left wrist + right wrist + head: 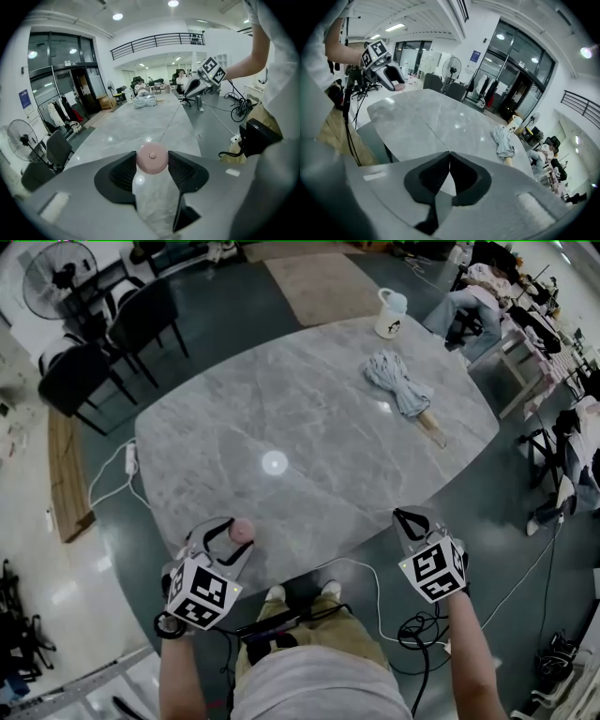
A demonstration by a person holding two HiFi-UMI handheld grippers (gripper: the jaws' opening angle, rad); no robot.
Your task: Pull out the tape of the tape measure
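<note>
The round pink tape measure [151,158] sits clamped between the wide-set jaws of the left gripper [236,535], over the near edge of the grey marble table [309,409]. A thin pale line runs from it across the tabletop toward the right gripper [406,518]; whether that is the tape cannot be told. The right gripper's claw is pressed together, tip to tip, just off the table's near right edge. Toward the far right edge lie a folded grey umbrella [401,385] and, beyond it, a white mug [390,313]
</note>
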